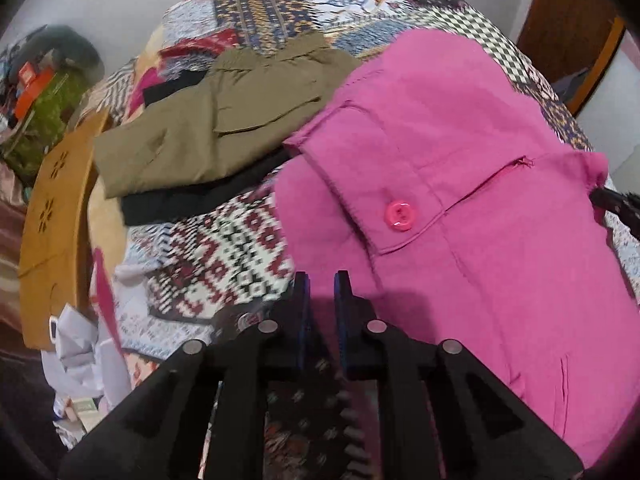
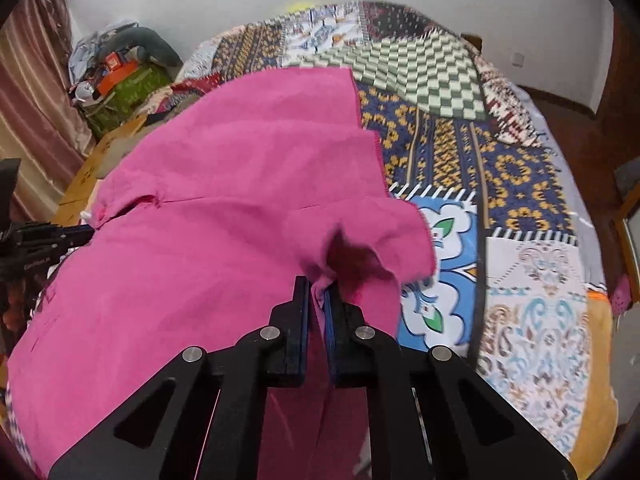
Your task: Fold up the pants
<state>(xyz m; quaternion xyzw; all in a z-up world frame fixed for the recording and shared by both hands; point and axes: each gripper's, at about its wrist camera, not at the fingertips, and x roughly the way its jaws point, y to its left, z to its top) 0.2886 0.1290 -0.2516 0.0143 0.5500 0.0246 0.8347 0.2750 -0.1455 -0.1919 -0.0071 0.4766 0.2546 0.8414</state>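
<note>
Pink pants (image 1: 460,184) with a pink button (image 1: 399,216) and a zip lie spread on the patchwork bedspread (image 1: 224,256). My left gripper (image 1: 321,280) sits at the pants' near left edge, its jaws a narrow gap apart with pink cloth between them; I cannot tell if it grips. In the right wrist view my right gripper (image 2: 317,286) is shut on a bunched fold of the pink pants (image 2: 224,220). The left gripper (image 2: 60,236) shows at that view's far left by the waistband. The right gripper's tip (image 1: 616,200) shows at the pants' right edge in the left wrist view.
Folded olive pants (image 1: 208,132) lie on a black garment (image 1: 184,200) at the bed's far left. A brown cardboard panel (image 1: 56,216) leans at the bed's left side. Cluttered boxes (image 2: 120,80) stand by the curtain. Bare bedspread (image 2: 500,200) lies to the right.
</note>
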